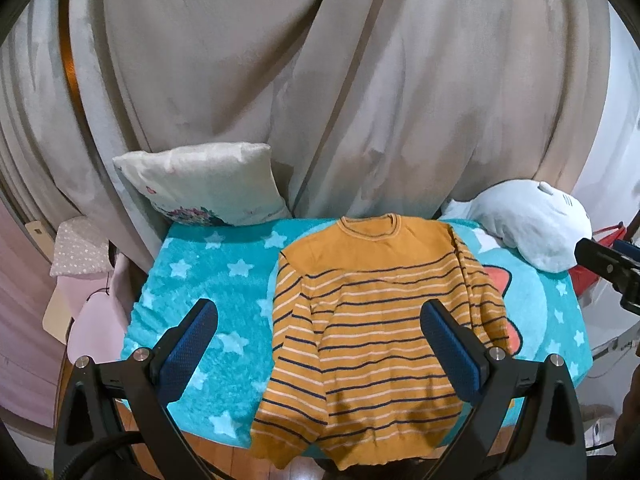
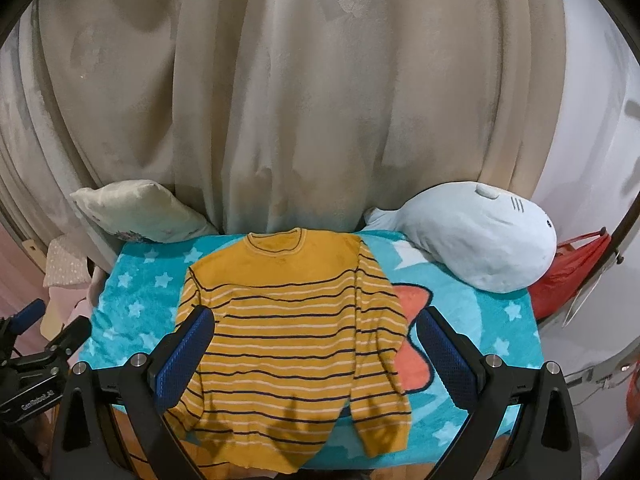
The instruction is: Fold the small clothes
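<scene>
A small mustard-yellow sweater with dark and white stripes (image 1: 372, 320) lies flat, collar away from me, on a teal star-print blanket (image 1: 208, 280); it also shows in the right wrist view (image 2: 288, 332). Both sleeves lie along its sides, cuffs at the near hem. My left gripper (image 1: 320, 320) is open and empty, hovering above the sweater's near half. My right gripper (image 2: 314, 328) is open and empty, also above the sweater. The right gripper's body shows at the right edge of the left wrist view (image 1: 612, 268).
A white pillow (image 1: 204, 184) sits at the blanket's far left. A pale blue plush whale (image 2: 480, 240) lies at the far right. Beige curtains (image 2: 300, 100) hang right behind. A red bag (image 2: 568, 276) is off the right edge. Wooden floor shows below the blanket's near edge.
</scene>
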The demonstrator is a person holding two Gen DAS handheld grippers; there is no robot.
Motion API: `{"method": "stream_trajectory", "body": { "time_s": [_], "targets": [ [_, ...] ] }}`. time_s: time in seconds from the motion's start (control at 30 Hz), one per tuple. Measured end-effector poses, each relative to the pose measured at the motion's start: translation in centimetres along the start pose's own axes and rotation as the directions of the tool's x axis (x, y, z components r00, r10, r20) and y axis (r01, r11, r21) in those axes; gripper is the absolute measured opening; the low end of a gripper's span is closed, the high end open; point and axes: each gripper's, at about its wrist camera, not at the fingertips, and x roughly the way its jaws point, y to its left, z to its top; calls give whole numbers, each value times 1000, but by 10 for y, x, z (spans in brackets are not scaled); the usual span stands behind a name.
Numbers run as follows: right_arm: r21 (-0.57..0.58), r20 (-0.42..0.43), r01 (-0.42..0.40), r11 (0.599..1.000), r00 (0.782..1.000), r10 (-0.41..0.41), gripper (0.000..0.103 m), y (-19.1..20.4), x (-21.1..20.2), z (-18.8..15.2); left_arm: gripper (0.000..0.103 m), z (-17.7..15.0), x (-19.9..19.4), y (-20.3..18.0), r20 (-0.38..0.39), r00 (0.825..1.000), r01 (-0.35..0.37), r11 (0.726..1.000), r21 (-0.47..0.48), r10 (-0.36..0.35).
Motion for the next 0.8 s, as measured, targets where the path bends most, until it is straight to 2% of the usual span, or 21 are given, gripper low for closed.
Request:
{"method": "stream_trajectory", "body": {
  "time_s": [0.13, 0.3, 0.4, 0.43, 0.6, 0.7, 0.8],
  "targets": [
    [2, 28, 3, 1000, 1000, -3, 102, 7, -2, -3, 101, 0, 7, 9, -9, 1000, 2, 1000, -15, -2],
    [24, 51, -37, 999, 998, 36, 102, 13, -4, -6, 101, -1, 12, 35, -14, 1000, -11, 997, -76, 10],
    [12, 50, 3, 1000, 999, -4, 102, 22, -3, -8, 101, -5, 17, 45, -34, 999, -5, 995, -100, 2],
    [6, 46, 20, 1000, 999, -20, 102, 25, -1, -9, 101, -6, 19, 48, -42, 999, -7, 995, -103, 3],
    [1, 11, 2, 1000, 1000, -2, 102, 33, 8, -13, 101, -15, 25, 69, -62, 998, -29, 992, -126, 21],
    [-8, -27, -56, 998, 998, 55, 99, 41, 18, -18, 101, -27, 36, 89, -106, 994, -36, 989, -144, 21],
    [-10, -104, -110, 994, 989, 108, 90, 52, 37, -26, 101, -45, 47, 109, -155, 988, -46, 983, -177, 19]
  ]
}}
